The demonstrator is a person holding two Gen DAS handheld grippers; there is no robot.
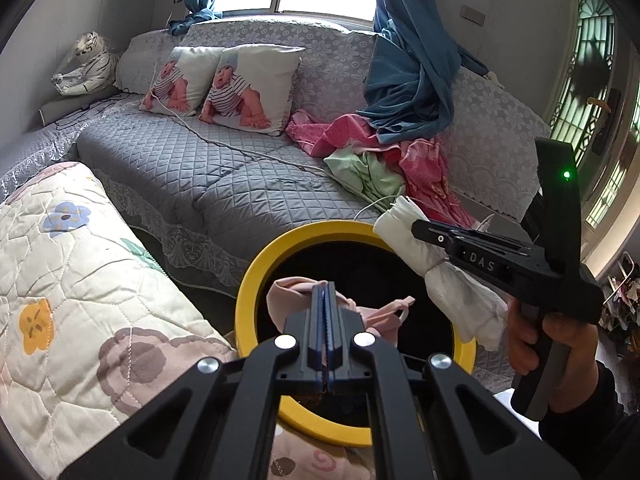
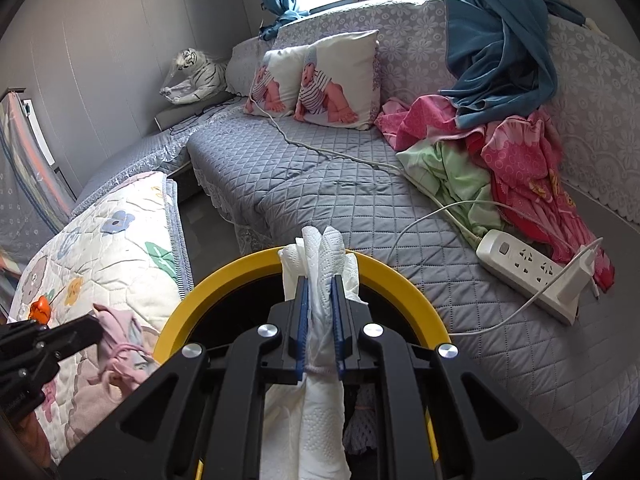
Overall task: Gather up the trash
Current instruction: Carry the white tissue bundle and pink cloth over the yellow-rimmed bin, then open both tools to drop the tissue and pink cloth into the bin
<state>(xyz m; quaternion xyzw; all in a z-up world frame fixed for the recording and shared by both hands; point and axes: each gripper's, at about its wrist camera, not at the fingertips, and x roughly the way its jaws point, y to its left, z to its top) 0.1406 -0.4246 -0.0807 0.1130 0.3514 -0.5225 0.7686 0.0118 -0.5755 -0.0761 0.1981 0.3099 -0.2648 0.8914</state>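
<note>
A round bin with a yellow rim (image 1: 256,276) (image 2: 404,284) and a dark inside stands in front of the grey sofa. My left gripper (image 1: 326,292) is shut on a crumpled pink mask (image 1: 288,292) with ear loops, held over the bin's mouth; the mask also shows in the right wrist view (image 2: 116,332). My right gripper (image 2: 320,284) is shut on a wad of white paper towel (image 2: 320,248), held over the bin's far rim. In the left wrist view the right gripper (image 1: 416,228) holds the towel (image 1: 408,236) above the bin's right edge.
A quilted floral cushion (image 1: 72,288) lies left of the bin. The grey sofa (image 2: 320,184) holds two baby-print pillows (image 2: 340,76), pink and green clothes (image 2: 512,156), a blue curtain (image 2: 500,48), a white power strip (image 2: 528,268) with cables, and a toy tiger (image 2: 196,76).
</note>
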